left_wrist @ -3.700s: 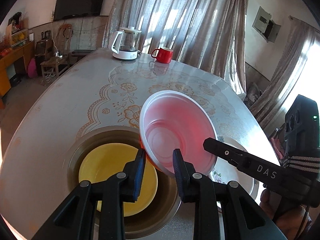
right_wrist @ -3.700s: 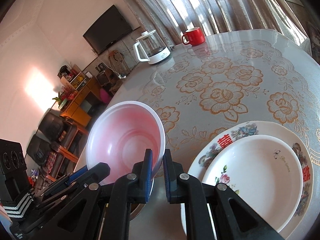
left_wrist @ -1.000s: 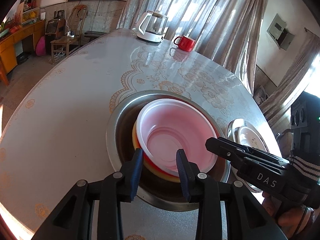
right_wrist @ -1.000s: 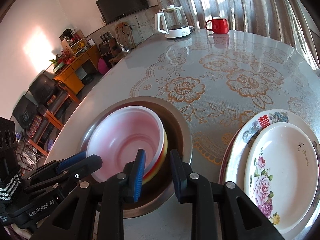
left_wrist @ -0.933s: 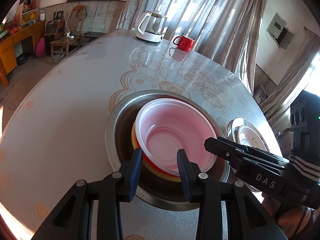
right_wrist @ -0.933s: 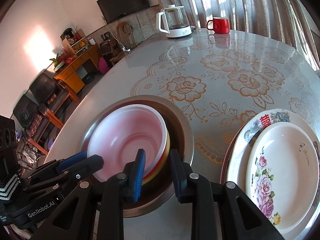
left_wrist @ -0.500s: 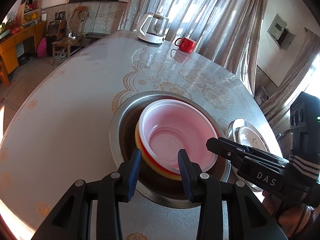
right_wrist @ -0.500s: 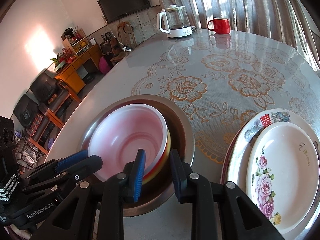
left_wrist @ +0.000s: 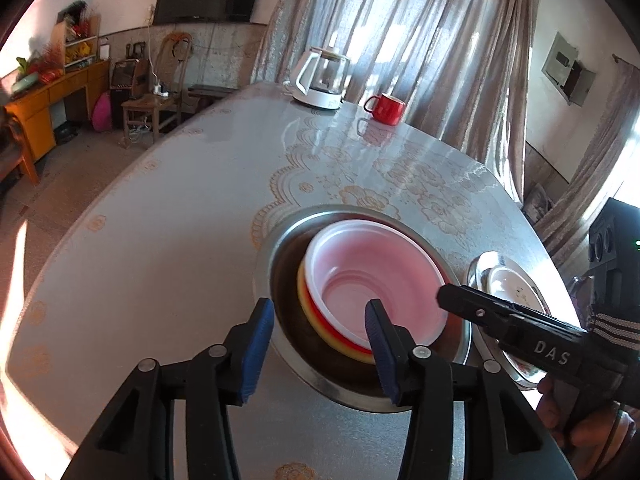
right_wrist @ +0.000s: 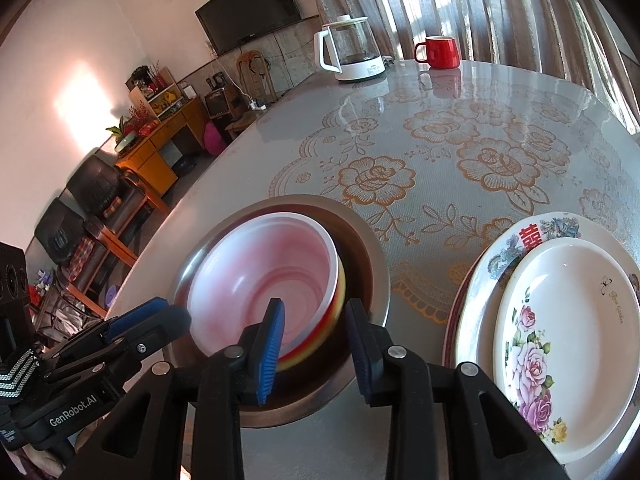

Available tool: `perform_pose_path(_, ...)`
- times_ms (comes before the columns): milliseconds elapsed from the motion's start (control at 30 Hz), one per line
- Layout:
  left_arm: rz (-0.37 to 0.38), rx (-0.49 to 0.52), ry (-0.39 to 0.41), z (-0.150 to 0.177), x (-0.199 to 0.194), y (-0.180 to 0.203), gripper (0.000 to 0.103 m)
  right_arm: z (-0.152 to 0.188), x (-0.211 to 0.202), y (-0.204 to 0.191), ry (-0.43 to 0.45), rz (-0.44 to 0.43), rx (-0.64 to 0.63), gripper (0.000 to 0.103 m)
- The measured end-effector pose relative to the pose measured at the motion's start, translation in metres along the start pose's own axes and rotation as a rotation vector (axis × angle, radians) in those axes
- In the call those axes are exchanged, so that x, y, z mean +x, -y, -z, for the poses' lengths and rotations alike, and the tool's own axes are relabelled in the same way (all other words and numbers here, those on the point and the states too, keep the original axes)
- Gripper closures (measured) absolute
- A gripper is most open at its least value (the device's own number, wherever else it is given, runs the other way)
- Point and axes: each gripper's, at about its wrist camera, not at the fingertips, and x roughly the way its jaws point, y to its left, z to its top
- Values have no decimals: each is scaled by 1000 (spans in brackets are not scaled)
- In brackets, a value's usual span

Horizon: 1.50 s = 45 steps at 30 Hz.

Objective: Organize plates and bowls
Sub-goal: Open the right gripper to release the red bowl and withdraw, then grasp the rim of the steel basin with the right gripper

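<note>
Left wrist: your left gripper [left_wrist: 318, 312] has just been spreading, nothing pinched; the pink bowl [left_wrist: 376, 276] sits nested in the basin [left_wrist: 264, 264]. Right wrist: your right gripper [right_wrist: 314, 318] likewise has just spread, empty, plates [right_wrist: 560, 340] on its right.

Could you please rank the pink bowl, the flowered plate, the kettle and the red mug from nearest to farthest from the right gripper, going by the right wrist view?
1. Pink bowl, just ahead of the right gripper, in the steel basin.
2. Flowered plate, to the right.
3. Kettle and red mug, far table edge; too close to call.
</note>
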Motion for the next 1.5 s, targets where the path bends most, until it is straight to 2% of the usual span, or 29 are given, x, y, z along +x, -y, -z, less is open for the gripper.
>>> perform_pose_path(200,-47,-27,22,1,0,-11,53,-2,-12,13,51,-3,48,71)
perform_pose_path(433,-102,-9,37,4,2,-13,53,-1,-14,26,51,40,81,71)
perform_pose_path(967,-95,5,-7,7,15,-18,54,4,-6,26,7,41,58,71)
perform_pose_path(1167,-75,-4,-37,6,23,-22,60,5,-1,27,-12,49,59,71)
perform_pose_path(1500,-50,-17,-67,3,34,-25,61,4,6,22,-34,69,24,74)
